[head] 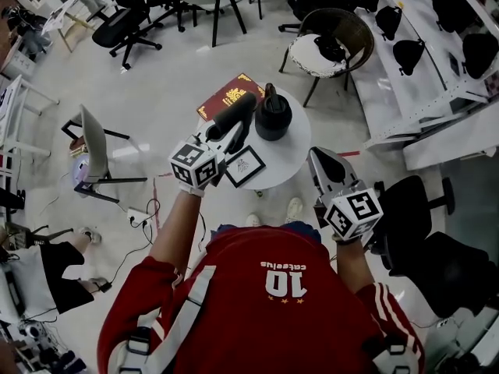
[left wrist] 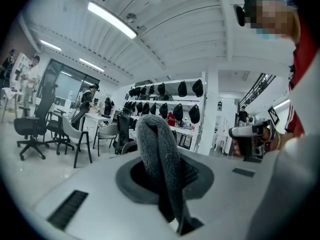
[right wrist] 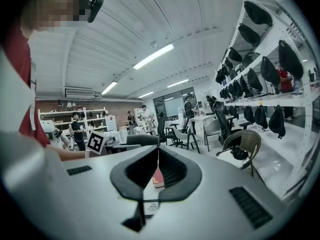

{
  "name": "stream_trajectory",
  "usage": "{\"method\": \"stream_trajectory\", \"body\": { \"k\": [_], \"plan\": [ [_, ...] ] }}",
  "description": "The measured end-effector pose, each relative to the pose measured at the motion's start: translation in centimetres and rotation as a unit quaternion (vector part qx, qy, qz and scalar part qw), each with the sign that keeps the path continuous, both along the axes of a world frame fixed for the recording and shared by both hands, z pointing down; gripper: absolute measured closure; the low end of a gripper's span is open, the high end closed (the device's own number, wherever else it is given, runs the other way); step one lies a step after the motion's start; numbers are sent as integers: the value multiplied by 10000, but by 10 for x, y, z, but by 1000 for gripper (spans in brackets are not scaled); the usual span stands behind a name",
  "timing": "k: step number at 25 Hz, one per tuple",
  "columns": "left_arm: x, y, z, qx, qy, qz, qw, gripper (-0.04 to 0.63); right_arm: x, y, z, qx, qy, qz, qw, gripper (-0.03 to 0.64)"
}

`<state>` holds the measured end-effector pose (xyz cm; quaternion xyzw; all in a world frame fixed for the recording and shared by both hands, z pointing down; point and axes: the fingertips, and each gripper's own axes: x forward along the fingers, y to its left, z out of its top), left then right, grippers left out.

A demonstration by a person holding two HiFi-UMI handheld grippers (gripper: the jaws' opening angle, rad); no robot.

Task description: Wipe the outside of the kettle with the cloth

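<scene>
Grey cloth [left wrist: 159,154] is pinched in your left hand-held gripper [head: 228,131], just beside the black kettle [head: 273,115] standing toward the table's [head: 290,153] far edge. Your right hand-held gripper [head: 326,164] is closed on nothing; the whole wipe looks left to do.

head cam: high up, staring steeply down at the small round white desk [head: 300,150], not close | left gripper [head: 236,121] cam: right behind its jaws, tipped up across the room | right gripper [head: 326,162] cam: same deal, more level | all three catch the white shelving rack [head: 425,68]
</scene>
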<state>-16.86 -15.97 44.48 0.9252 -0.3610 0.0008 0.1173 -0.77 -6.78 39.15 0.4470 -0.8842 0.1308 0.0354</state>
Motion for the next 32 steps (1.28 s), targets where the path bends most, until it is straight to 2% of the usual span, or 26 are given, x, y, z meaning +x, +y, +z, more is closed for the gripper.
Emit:
{"method": "stream_trajectory", "body": {
  "k": [7, 14, 20, 25, 32],
  "plan": [
    [-20, -6, 22, -20, -354, 57, 9994, 548, -7, 1, 4, -73, 179, 47, 9998, 600],
    [-16, -43, 53, -44, -873, 86, 9961, 548, -2, -20, 13, -162, 246, 4, 9996, 600],
    [0, -88, 96, -150, -1510, 137, 9883, 548, 11, -53, 23, -258, 263, -12, 9993, 601],
    [15, -120, 127, -301, -1786, 241, 9832, 548, 23, -84, 35, -342, 303, 71, 9989, 600],
    [30, -150, 173, -472, -2373, 573, 9686, 548, 37, -102, 52, -590, 258, 199, 9977, 600]
  ]
}}
